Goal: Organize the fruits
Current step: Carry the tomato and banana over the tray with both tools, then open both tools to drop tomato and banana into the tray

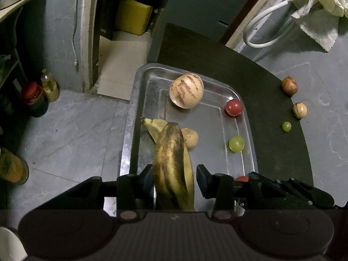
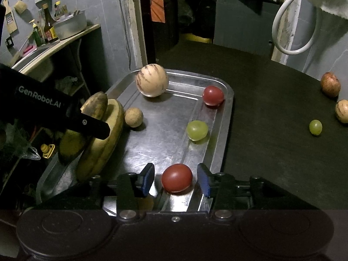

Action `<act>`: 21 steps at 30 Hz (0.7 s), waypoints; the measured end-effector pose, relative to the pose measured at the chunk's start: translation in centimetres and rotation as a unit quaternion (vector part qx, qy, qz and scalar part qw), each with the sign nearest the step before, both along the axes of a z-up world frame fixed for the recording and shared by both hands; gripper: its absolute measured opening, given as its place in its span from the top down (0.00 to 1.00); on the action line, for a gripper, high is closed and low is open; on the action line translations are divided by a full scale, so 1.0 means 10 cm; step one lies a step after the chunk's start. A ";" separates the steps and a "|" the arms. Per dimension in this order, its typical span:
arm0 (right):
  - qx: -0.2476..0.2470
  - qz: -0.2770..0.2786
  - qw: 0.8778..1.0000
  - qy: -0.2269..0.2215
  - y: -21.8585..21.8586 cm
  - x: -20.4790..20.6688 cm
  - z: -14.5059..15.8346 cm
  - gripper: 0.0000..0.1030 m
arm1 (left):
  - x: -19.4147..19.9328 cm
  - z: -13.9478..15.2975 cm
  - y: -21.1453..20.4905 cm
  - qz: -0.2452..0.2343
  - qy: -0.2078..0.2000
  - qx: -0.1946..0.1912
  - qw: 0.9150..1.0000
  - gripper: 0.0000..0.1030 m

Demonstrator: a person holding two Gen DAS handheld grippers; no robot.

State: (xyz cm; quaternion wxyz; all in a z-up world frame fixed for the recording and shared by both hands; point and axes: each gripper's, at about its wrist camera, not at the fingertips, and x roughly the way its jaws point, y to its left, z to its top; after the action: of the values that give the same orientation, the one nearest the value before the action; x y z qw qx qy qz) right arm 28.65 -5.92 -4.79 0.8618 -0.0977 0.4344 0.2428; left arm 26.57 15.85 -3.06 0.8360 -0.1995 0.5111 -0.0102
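I am looking down on the dark tabletop (image 2: 271,113), which is carrying a steel tray (image 2: 226,117) near its left edge. Largest of the fruit, the bunch of spotted bananas (image 1: 173,165) is hanging over the tray's near-left part, and my left tool (image 1: 174,182) is sitting around it with the pads spread; the left pad is close against the peel, while the right pad is standing just off it, so I cannot tell whether the bunch is truly pinched. From the right wrist view the same bananas (image 2: 102,134) are tilting above the tray's left rim with the left tool's black finger (image 2: 93,127) crossing in front of them.

Next in size, a striped pepino melon (image 1: 186,90) is resting at the tray's far end. A tan round fruit (image 2: 133,117) is lying just beside the bananas. My right tool (image 2: 176,179) is standing spread wide, with a red tomato (image 2: 176,178) lying on the tray floor between the blue pads, neither pad touching it. A second red tomato (image 2: 213,95) is sitting in the far-right corner, and a green grape (image 2: 197,130) is lying between the two tomatoes along the right rim.

Out on the tabletop, well apart from the tray, a reddish apple (image 2: 330,84), a small striped pepino (image 2: 342,111) and a smaller green grape (image 2: 315,127) are lying in a loose group.
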 end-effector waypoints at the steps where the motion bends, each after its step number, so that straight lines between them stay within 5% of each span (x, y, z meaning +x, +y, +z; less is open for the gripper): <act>1: 0.000 0.000 1.000 -0.001 -0.01 0.00 0.01 0.54 | -0.01 0.00 0.01 0.001 0.000 0.000 1.000 0.52; 21: 0.016 -0.031 0.999 -0.020 -0.16 -0.19 0.20 0.36 | -0.22 0.11 0.03 0.013 -0.016 0.009 1.000 0.32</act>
State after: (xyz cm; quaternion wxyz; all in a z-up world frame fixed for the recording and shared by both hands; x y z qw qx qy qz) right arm 26.71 -7.53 -2.82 0.8792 -0.0749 0.4156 0.2207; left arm 24.32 16.18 -1.96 0.8459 -0.1980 0.4952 0.0019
